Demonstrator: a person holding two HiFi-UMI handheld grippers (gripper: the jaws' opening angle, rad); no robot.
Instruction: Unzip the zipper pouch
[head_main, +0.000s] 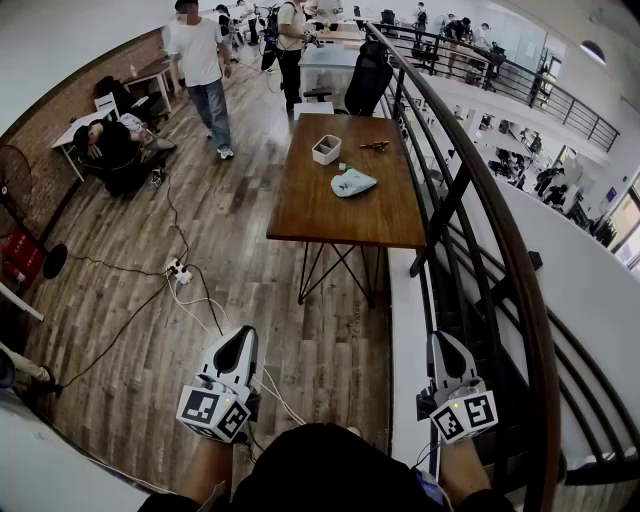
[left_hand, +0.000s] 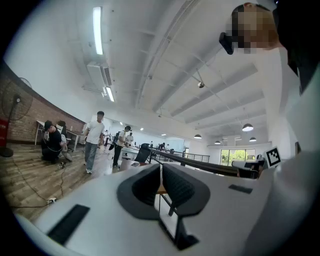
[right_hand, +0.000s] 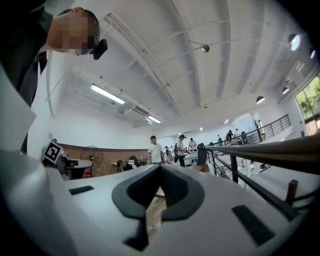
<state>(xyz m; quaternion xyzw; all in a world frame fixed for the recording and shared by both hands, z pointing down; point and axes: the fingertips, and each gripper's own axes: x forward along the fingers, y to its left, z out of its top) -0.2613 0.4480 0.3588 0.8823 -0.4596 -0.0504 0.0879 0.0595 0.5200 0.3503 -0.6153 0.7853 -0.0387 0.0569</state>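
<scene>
Since pale-teal zipper pouch (head_main: 352, 182) lay far off on brown wooden table (head_main: 300, 205), left gripper (head_main: 243, 336) + right gripper (head_main: 443, 341) were closed, empty; pre-approach, nxt: walk up.

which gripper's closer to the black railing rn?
Right. The right gripper sits just beside the black railing, above the white ledge; the left gripper is farther off, over the wood floor.

An open-plan office or studio on a mezzanine: a long wooden counter (head_main: 330, 215) beside a black metal railing (head_main: 528, 305) above a lower level; plank floor (head_main: 240, 240); a brick wall (head_main: 40, 150) with white desks (head_main: 75, 130); an office chair (head_main: 368, 78); people (head_main: 200, 55) standing and sitting about; a power strip (head_main: 179, 270) trailing cables; strip lights (left_hand: 97, 30) under a bare white ceiling.
</scene>
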